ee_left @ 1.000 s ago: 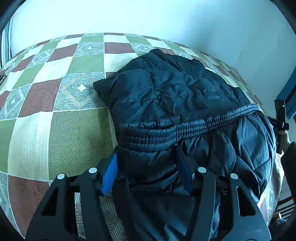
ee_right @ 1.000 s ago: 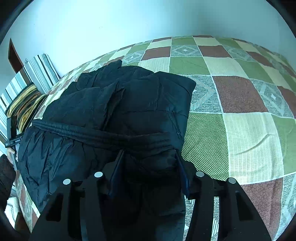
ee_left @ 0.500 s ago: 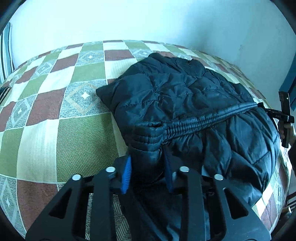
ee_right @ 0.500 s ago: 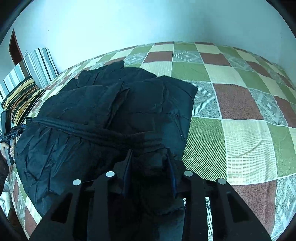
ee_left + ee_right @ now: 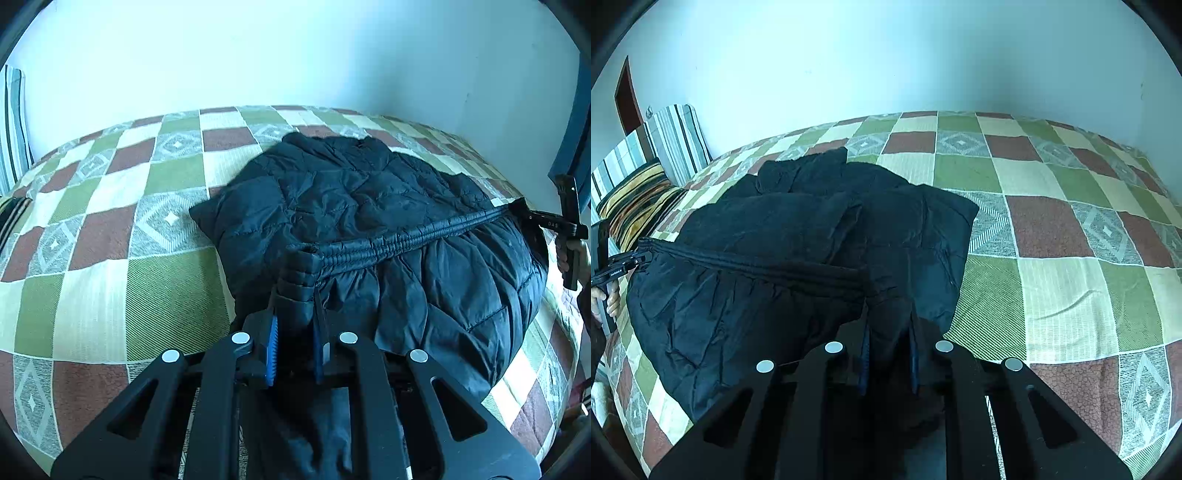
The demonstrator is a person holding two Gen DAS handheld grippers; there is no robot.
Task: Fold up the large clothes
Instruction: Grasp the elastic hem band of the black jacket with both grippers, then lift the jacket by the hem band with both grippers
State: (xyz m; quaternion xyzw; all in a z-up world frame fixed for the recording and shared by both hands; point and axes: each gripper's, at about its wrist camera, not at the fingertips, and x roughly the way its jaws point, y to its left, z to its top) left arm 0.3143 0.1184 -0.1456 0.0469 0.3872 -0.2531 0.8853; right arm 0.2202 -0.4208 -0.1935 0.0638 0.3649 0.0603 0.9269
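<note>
A dark quilted puffer jacket lies on a checkered bedspread; it also shows in the right wrist view. Its elastic hem band stretches taut between both grippers and is lifted off the bed. My left gripper is shut on one corner of the hem. My right gripper is shut on the other corner. The right gripper shows at the far right of the left wrist view, and the left gripper at the far left of the right wrist view.
Striped pillows lie at the bed's left end by the wall. A pale wall runs behind the bed. The bedspread stretches to the right of the jacket. A blue panel stands at the right.
Both grippers closed from open onto the hem corners, then lifted and pulled apart, drawing the hem band taut and raising the jacket's near edge.
</note>
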